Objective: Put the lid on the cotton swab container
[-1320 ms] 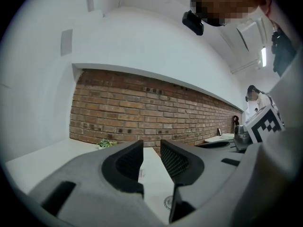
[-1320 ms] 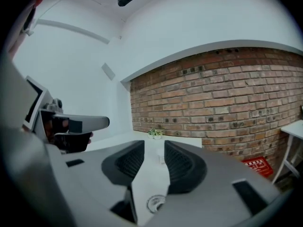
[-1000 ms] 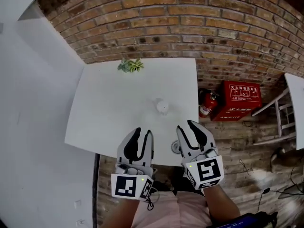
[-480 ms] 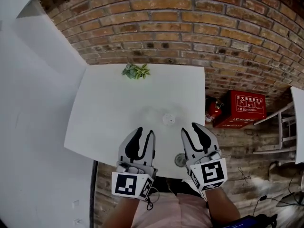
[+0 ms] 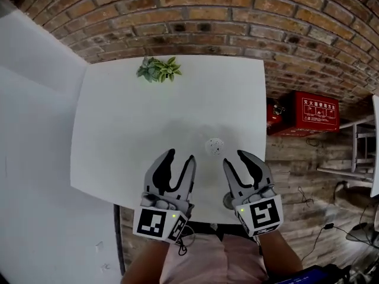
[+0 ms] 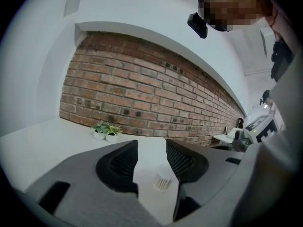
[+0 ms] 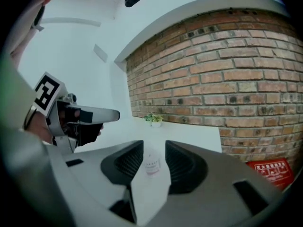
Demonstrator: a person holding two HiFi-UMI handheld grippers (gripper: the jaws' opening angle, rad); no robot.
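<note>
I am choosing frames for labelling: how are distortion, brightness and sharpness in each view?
Head view: fisheye, the brick wall curves, and the cotton swab container nearly washes out on the bright white table. Left gripper view: black corners; the container is small, yet its swabs show. Right gripper view: the container looks soft and pale; a greenish smear at the left edge.

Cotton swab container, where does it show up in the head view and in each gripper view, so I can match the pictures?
Head view: the cotton swab container stands just right of centre on the white table.
Left gripper view: the container sits low centre, swabs visible inside.
Right gripper view: the container sits low centre.
Shared landmark: the potted plant at the table's far edge.
</note>
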